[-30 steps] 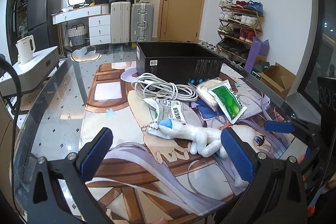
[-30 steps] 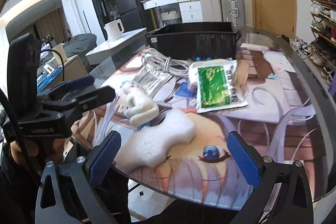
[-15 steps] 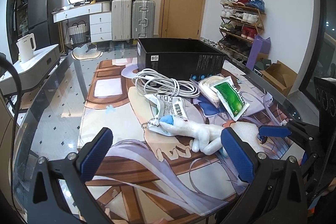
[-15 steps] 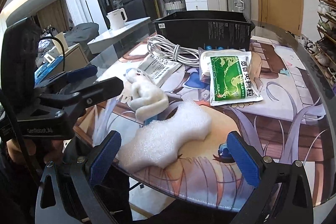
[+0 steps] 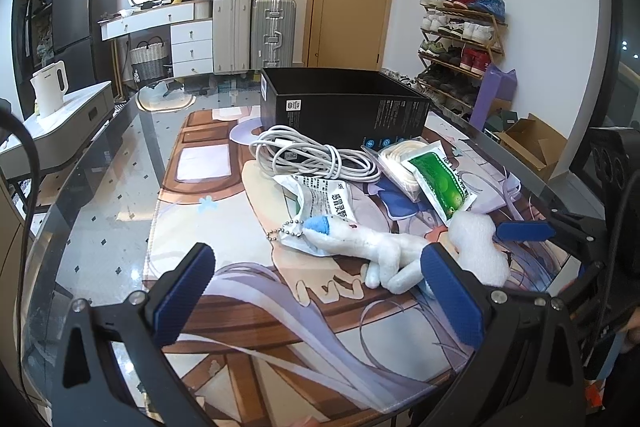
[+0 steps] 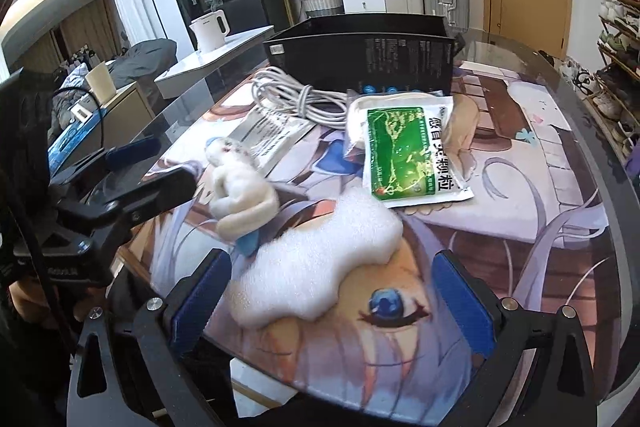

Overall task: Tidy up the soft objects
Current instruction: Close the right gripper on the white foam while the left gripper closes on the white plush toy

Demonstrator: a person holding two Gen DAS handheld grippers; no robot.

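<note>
A white plush toy (image 5: 368,243) with a blue tip and bead chain lies on the printed mat (image 5: 224,267); it also shows in the right wrist view (image 6: 240,187). A white foam piece (image 6: 320,251) lies beside it, also seen in the left wrist view (image 5: 478,247). My left gripper (image 5: 316,291) is open, just short of the plush. My right gripper (image 6: 332,299) is open, with the near end of the foam between its fingers. A black open box (image 5: 340,103) stands behind.
A coiled white cable (image 5: 312,155), a white printed packet (image 5: 324,199), a green sachet (image 6: 404,151) and a bag of white cord (image 5: 400,159) lie between the box and the plush. The glass table edge (image 6: 612,187) curves round at right.
Both grippers have moved forward over the table. The foam piece now lies between the right gripper's fingers. Both stay open.
</note>
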